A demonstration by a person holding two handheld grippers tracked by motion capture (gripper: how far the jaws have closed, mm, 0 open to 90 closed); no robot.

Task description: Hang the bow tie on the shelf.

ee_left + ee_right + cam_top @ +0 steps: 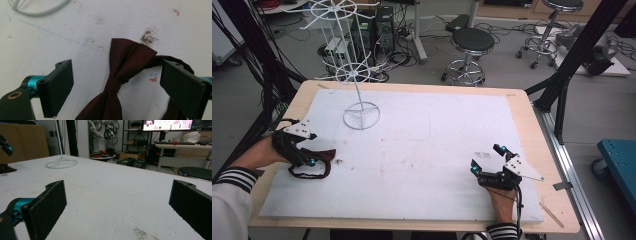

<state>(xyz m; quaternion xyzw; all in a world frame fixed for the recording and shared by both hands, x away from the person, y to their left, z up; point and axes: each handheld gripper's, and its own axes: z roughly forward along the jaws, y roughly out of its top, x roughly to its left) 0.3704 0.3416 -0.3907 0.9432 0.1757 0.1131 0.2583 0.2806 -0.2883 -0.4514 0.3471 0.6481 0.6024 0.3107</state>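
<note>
Two spread jaws of the left claw (113, 85) straddle the maroon bow tie (125, 65) at the surface's (422, 150) nine o'clock edge. Best to centre on its knot before pinching. Right claw (488, 162), also spread, idles at four o'clock.

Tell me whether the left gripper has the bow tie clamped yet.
No: in the left gripper view the bow tie lies between the left gripper's open jaws, untouched.

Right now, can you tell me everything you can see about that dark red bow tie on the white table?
The dark red fabric bow tie looks like smooth, slightly shiny cloth. It has two flared wings pinched by a knot band in the middle, and a dark neck strap looping behind it. It lies flat on the white padded table cover, near the table's left edge. The left gripper has its black jaws standing apart on either side of it; the pads do not press it.
</note>
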